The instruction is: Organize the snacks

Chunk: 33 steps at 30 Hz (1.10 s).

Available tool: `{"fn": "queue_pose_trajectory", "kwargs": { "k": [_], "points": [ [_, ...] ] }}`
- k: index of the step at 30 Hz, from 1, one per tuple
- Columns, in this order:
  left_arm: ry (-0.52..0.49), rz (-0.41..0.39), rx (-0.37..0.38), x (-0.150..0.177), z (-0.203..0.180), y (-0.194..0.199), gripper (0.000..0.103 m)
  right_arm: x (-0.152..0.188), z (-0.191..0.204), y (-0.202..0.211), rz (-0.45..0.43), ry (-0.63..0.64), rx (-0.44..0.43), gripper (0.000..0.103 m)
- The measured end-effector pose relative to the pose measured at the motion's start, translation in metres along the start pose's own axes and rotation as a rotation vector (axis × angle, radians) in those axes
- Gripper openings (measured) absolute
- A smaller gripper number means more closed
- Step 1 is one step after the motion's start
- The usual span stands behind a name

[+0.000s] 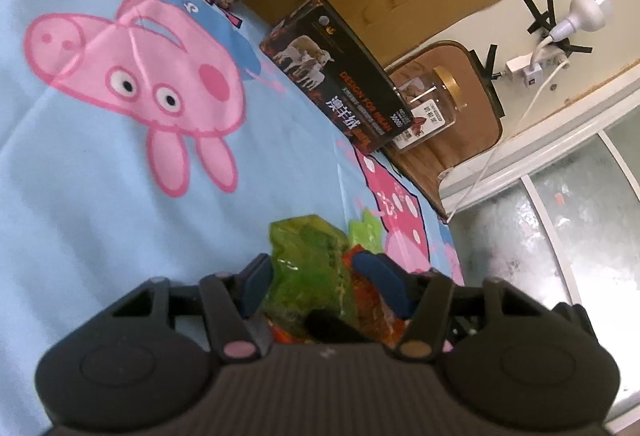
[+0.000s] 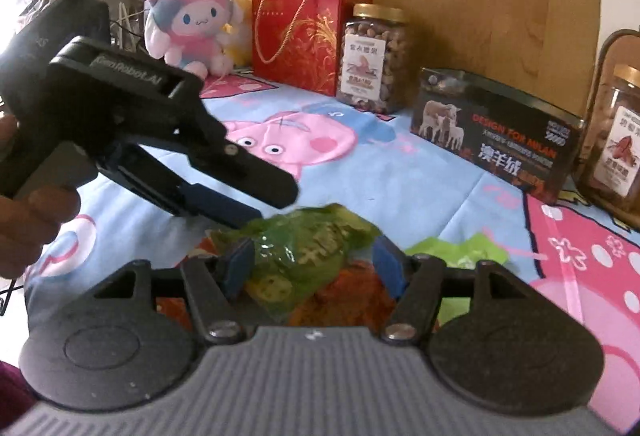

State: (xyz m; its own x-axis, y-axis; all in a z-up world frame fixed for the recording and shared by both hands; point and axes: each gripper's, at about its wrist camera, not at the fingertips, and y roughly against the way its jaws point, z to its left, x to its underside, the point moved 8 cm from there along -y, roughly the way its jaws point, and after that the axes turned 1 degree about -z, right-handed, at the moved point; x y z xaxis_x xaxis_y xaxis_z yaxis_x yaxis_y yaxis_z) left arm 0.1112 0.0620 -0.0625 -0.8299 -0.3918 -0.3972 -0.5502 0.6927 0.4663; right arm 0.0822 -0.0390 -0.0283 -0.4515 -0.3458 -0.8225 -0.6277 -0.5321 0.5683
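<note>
Green snack packet [image 2: 308, 256] low in the middle of the frame, lying on a snack heap on the cartoon-print sheet [image 2: 400, 172], long axis slanting lower left to upper right. Right tool [image 2: 314, 268] spread apart, straddling it, nearer. Left tool [image 2: 256, 208] reaching in from upper left; spread apart around the same packet [image 1: 316, 268].
</note>
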Motion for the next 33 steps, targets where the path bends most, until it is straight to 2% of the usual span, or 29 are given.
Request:
{"fn": "queue_pose_trajectory", "kwargs": {
  "k": [3,6,9,12,13,15,19,25,28,33],
  "points": [
    [-0.002,-0.017,-0.011,-0.001,-0.001,-0.002,0.043,0.002,0.005,-0.006,0.016,0.017,0.010,0.068],
    [-0.016,-0.041,0.010,-0.005,-0.007,0.000,0.043,0.002,-0.003,-0.010,0.016,-0.016,0.004,0.068],
    [-0.042,-0.048,-0.003,-0.008,-0.009,-0.004,0.043,0.002,-0.010,-0.007,0.013,-0.067,-0.006,0.066],
    [-0.037,-0.045,-0.020,-0.010,-0.009,-0.010,0.043,0.001,-0.011,-0.008,0.004,-0.066,0.029,0.057],
    [-0.035,-0.043,-0.014,-0.011,-0.010,-0.011,0.043,-0.001,-0.012,-0.007,-0.011,-0.065,0.046,0.053],
    [-0.041,-0.051,0.007,-0.020,-0.016,-0.011,0.043,-0.006,-0.018,-0.005,-0.037,-0.075,0.068,0.051],
    [-0.095,-0.084,0.033,-0.049,-0.041,-0.013,0.042,-0.033,-0.039,0.000,-0.108,-0.120,0.098,0.049],
    [-0.224,-0.149,0.040,-0.124,-0.093,-0.037,0.043,-0.100,-0.084,-0.004,-0.215,-0.020,0.203,0.048],
    [-0.228,-0.155,0.021,-0.158,-0.096,-0.067,0.042,-0.121,-0.119,-0.024,-0.218,-0.048,0.232,0.049],
    [-0.193,-0.157,-0.042,-0.199,-0.083,-0.117,0.042,-0.130,-0.168,-0.068,-0.177,-0.130,0.249,0.049]
  ]
}}
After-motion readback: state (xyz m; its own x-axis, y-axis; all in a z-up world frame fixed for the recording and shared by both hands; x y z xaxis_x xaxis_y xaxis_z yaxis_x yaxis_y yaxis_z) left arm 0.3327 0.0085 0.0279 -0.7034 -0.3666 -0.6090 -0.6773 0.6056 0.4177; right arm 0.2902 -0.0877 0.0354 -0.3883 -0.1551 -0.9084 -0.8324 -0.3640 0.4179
